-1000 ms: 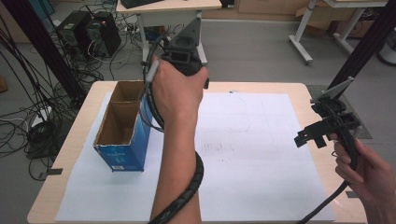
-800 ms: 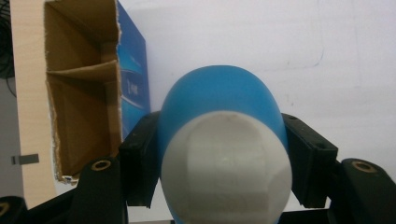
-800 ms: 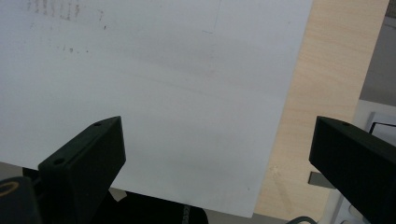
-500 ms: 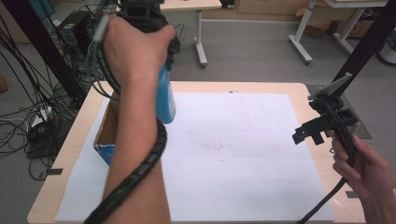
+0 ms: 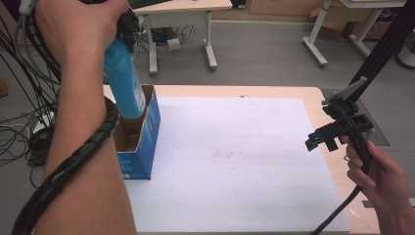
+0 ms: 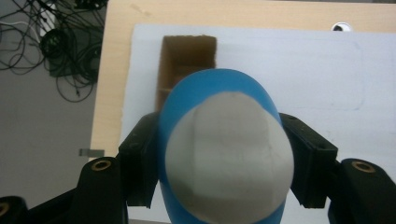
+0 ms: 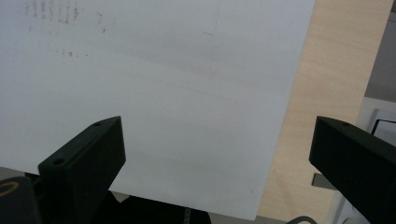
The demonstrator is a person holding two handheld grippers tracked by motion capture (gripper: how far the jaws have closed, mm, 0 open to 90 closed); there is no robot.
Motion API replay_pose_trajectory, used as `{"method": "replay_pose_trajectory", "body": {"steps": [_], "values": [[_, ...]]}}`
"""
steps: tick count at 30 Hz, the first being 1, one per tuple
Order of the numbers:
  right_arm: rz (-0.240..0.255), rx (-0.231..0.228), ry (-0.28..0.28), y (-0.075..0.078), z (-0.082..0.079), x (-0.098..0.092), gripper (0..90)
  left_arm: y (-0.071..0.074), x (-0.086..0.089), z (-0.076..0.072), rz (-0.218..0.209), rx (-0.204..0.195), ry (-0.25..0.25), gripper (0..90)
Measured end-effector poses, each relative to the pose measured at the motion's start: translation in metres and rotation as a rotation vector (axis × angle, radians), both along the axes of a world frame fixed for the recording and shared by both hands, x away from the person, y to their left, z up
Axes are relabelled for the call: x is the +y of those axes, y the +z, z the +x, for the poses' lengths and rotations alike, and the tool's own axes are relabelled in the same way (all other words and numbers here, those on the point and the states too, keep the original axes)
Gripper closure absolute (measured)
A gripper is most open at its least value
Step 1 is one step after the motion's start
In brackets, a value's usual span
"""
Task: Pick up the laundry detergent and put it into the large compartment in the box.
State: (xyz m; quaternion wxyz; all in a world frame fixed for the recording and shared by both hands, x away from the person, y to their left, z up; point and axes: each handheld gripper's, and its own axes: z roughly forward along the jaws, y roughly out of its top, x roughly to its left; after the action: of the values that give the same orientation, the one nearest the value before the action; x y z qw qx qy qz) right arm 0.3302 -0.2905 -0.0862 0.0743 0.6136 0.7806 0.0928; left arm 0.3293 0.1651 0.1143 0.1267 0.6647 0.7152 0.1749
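Between the two black jaws of the left claw [image 6: 224, 163] sits a blue bottle [image 6: 224, 140] with a pale grey end, clamped on both flanks by the pads, so this claw is closed on the bottle and carries its weight. From the high view the bottle [image 5: 122, 78] hangs upright from the raised left hand [image 5: 78, 24], its lower end level with the open top of the blue cardboard box [image 5: 142, 139], at the box's far end; whether that end is fully clear of the rim I cannot tell. The step in hand looks like lifting the bottle out of the box, and the next move would call for raising it free of the cardboard wall, carrying it sideways over the white sheet [image 5: 235, 161], and setting it down upright before the jaws let go. Over at the far edge of the worktop [image 5: 313, 98], the right claw [image 5: 325, 139] hovers well apart from the box, its jaws spread wide with nothing between them, above the sheet's edge. By count: one bottle, one box, one white sheet, two claws.
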Motion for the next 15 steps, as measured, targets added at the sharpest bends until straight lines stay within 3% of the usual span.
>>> {"method": "replay_pose_trajectory", "body": {"steps": [6, 15], "values": [[-0.004, 0.005, -0.011, -0.001, 0.005, 0.001, 3.4, -0.009, 0.007, 0.007, 0.027, 0.004, 0.021, 37.7], [-0.01, 0.008, -0.011, -0.003, 0.011, 0.003, 3.4, -0.036, 0.021, 0.019, 0.034, 0.03, 0.0, 37.6]]}}
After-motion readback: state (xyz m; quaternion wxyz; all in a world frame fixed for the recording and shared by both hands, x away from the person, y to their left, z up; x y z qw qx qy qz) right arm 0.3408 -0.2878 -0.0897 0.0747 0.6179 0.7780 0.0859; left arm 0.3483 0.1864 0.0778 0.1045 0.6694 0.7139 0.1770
